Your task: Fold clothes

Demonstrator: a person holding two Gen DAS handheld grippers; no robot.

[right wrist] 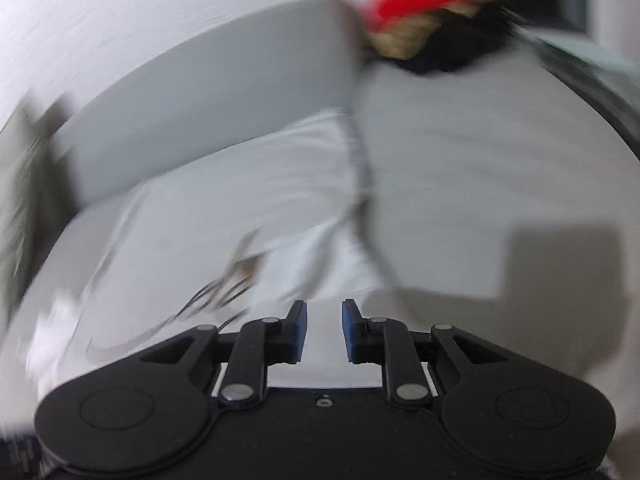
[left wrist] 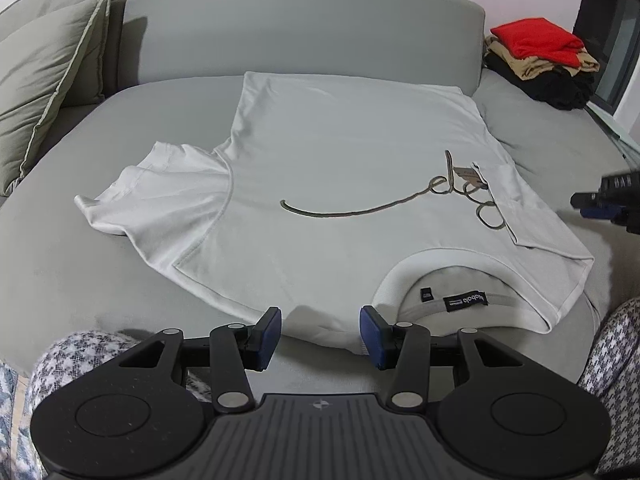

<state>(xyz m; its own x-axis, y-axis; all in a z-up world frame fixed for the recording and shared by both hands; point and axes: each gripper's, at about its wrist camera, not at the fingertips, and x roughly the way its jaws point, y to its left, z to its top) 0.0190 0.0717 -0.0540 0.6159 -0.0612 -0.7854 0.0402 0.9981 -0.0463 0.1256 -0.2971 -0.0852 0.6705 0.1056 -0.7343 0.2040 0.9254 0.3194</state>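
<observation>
Left tool [left wrist: 320,336] jaws wide apart, nothing between the blue pads, hovering at the shirt's near edge, 6 o'clock in the left view. Right tool [right wrist: 324,330] jaws apart with a narrower gap, gripping nothing; its view is heavily motion-blurred. It also shows at 3 o'clock in the left view, just beside the shirt's right edge.

Shirt [left wrist: 340,184]: white knit tee, flat on the grey sofa [left wrist: 160,128], collar toward the camera, ribbed neckband with a black label inside. Right side folded in over the chest; left sleeve spread out at 9 o'clock. Dark cursive script runs across the front, partly covered by the fold.

Pile [left wrist: 540,60] at 1 o'clock on the sofa: red garment on top, tan under it, black at the bottom. Grey-green piped cushions [left wrist: 44,80] at 10 o'clock.
</observation>
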